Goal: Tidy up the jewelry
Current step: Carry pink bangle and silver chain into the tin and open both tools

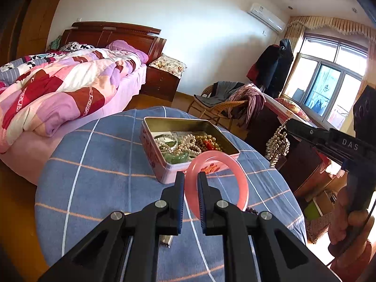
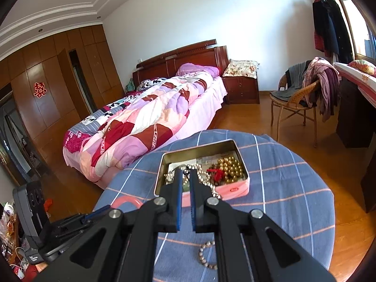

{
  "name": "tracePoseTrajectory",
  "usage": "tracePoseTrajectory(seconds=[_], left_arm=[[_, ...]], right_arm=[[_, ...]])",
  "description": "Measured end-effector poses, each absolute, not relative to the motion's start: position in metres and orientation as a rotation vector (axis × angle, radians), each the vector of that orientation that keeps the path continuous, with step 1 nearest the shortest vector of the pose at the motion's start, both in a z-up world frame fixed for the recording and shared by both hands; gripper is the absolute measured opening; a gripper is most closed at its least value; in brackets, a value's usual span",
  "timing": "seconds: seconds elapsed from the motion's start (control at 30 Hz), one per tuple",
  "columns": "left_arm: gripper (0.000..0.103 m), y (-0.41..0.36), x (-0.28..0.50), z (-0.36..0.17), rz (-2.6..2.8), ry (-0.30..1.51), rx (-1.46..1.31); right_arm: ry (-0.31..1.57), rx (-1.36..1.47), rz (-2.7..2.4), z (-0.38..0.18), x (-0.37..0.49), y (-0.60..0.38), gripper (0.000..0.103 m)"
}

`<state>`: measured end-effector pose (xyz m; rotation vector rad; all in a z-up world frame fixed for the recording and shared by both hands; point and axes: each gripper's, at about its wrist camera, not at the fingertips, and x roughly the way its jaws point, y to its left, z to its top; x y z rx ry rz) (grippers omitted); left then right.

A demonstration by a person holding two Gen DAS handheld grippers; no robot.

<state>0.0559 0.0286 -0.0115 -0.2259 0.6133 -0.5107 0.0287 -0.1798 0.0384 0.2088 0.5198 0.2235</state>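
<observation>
The left tongs [image 1: 190,183] are closed on the rim of a pink bangle [image 1: 217,181], holding it upright above the counter [image 1: 98,164], just on the near side of the tin [image 1: 164,171]. The right tongs [image 2: 185,176] are pinched nearly together on a pearl chain [image 2: 211,185], which hangs from their tips; in the left view the same chain dangles in a bunch off to the right, past the counter's edge and clear of the tin. The open tin sits mid-counter and already holds gold beads [image 2: 231,169], a green bangle [image 1: 176,156], white pearls and a red-tasselled piece. A loose bead bracelet [image 2: 206,256] lies on the cloth near the front edge, not yet in the tin.

Risks, as I judge them:
- The bangle is smooth and round and held only at one spot on its rim, so it could pivot or slip out if tilted or bumped on the tin wall, and a drop might crack it.
- The chain hangs free and will swing; it could catch the tin's lip or tangle with the strands inside as it is lowered.
- Both tongs heading for one small tin could collide.
- The tin is light and might slide on the cloth if nudged.
</observation>
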Motion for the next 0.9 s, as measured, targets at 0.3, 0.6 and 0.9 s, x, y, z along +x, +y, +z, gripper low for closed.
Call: tracePoseTrajectory(seconds=[0.3,0.6,0.9], left_arm=[[0.010,0.015,0.096,0.001,-0.496,0.573,-0.224],[0.010,-0.006,0.137,0.007,-0.486,0.558,-0.202],[0.010,-0.027,0.179,-0.013,-0.422,0.622,-0.154]], right_arm=[[0.494,0.187,0.220,0.052,0.061,-0.181,0.008],[0.501,0.197,0.214,0.049,0.113,-0.188,0.008],[0.576,0.234,0.196,0.021,0.159,-0.198,0.008]])
